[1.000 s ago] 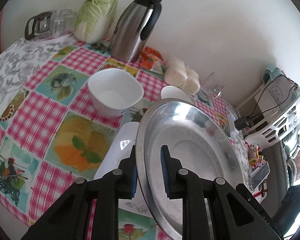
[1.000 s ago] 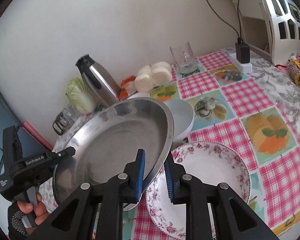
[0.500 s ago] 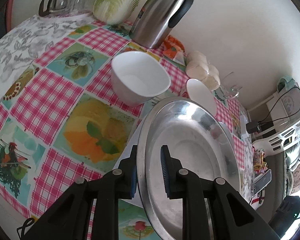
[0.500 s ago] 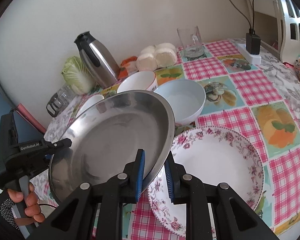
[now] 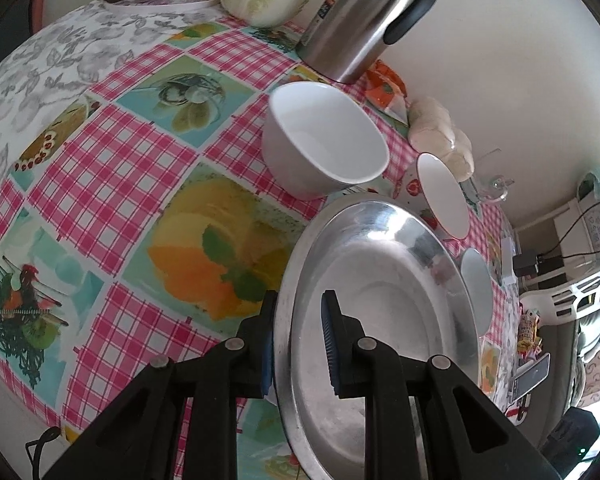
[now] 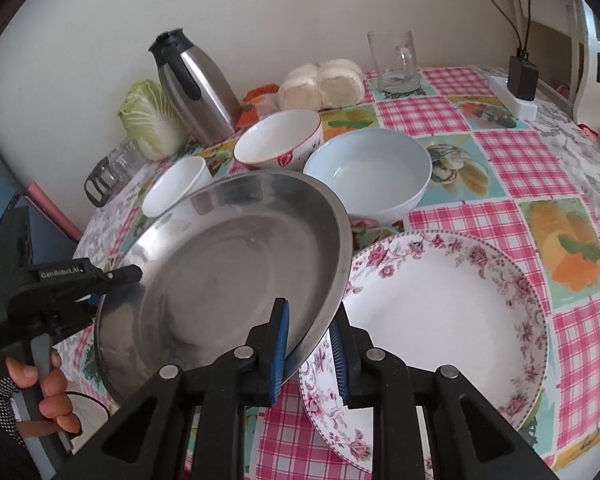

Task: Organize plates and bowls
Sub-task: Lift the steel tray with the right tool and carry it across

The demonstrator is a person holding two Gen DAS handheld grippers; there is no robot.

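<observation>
- The left gripper (image 5: 298, 334) is clamped on the near rim of the steel plate (image 5: 384, 312); the right gripper (image 6: 309, 354) pinches the opposite rim, one pad inside and one under.
- Held between the two tools, the steel plate is off the cloth and tilted, its right edge overlapping the floral plate (image 6: 448, 312), which lies flat on the table (image 6: 500, 144).
- Judged step: carrying the steel plate to a stacking spot, most likely onto the floral plate just beside it.
- The next move calls for both hands to level the plate together, centre it over the floral plate, lower it, then release one side after the other. Uneven release could let the thin rim slip.
- Behind it stand three bowls: a blue bowl (image 6: 368, 172) close to the raised edge, a red-rimmed bowl (image 6: 278, 140) and a white bowl (image 6: 176, 186). The blue bowl is the nearest obstacle.
- Further back: a thermos (image 6: 194, 84), cabbage (image 6: 150, 118), buns (image 6: 320, 82), a glass mug (image 6: 396, 62) and a charger (image 6: 522, 78), all well apart.
</observation>
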